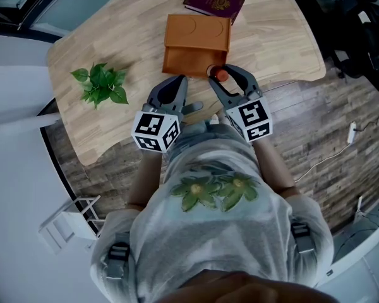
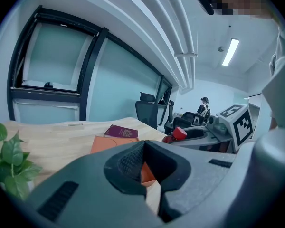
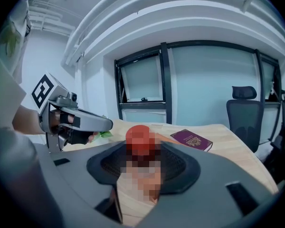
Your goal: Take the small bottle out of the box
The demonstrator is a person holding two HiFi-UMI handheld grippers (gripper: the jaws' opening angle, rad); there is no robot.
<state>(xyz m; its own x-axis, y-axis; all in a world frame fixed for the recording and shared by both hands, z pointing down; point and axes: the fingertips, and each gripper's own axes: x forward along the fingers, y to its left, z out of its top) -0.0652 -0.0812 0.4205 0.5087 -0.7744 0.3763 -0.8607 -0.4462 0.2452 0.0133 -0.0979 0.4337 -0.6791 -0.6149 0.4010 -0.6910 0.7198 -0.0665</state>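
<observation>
A small bottle with a red cap (image 1: 222, 76) sits between the jaws of my right gripper (image 1: 220, 74), which is shut on it just off the front right corner of the orange box (image 1: 196, 43). In the right gripper view the red cap (image 3: 138, 139) stands up between the two jaws. My left gripper (image 1: 175, 81) is at the box's front left corner, jaws together with nothing in them. In the left gripper view the orange box (image 2: 109, 144) lies ahead, with the red cap (image 2: 179, 133) to the right.
A maroon passport (image 1: 213, 0) lies behind the box. A small green plant (image 1: 101, 85) sits at the left of the wooden table (image 1: 271, 36). The table's front edge is right under the grippers. Office chairs (image 3: 244, 113) stand beyond the table.
</observation>
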